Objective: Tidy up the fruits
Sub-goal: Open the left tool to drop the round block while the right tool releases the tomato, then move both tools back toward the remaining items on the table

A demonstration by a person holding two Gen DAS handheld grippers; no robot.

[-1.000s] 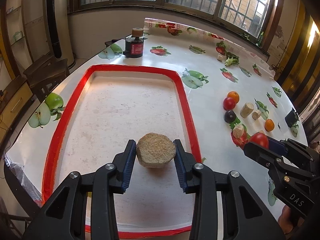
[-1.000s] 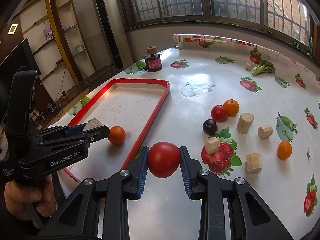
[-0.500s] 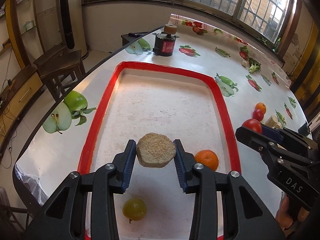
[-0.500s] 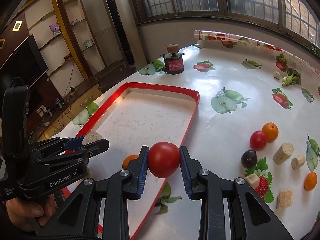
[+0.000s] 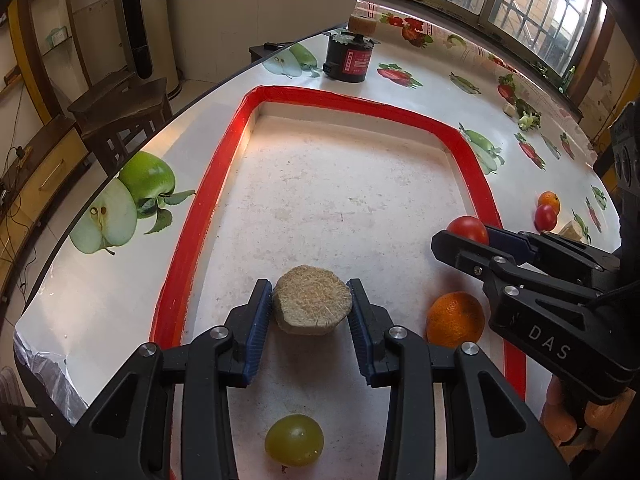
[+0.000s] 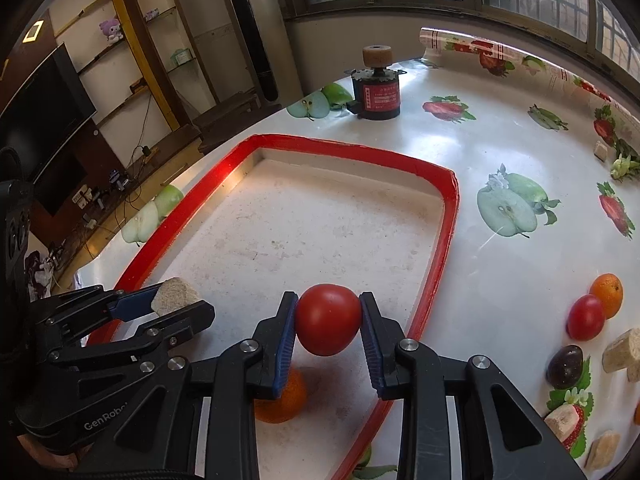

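Entry — both loads arriving over the red-rimmed tray [image 5: 208,208] since a second ago. Left gripper [image 5: 311,311] clamping a tan block [image 5: 310,299]; right gripper [image 6: 328,326] clamping a tomato [image 6: 327,319] — now hanging inside the tray's right rim, above an orange [image 6: 286,404]. Release pending.

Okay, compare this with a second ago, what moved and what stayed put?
Both grippers carried their loads in over the red-rimmed tray. The right gripper, with its tomato, came from over the bare table to above the orange in the tray. The left gripper stays shut on the tan block. Nothing was released.
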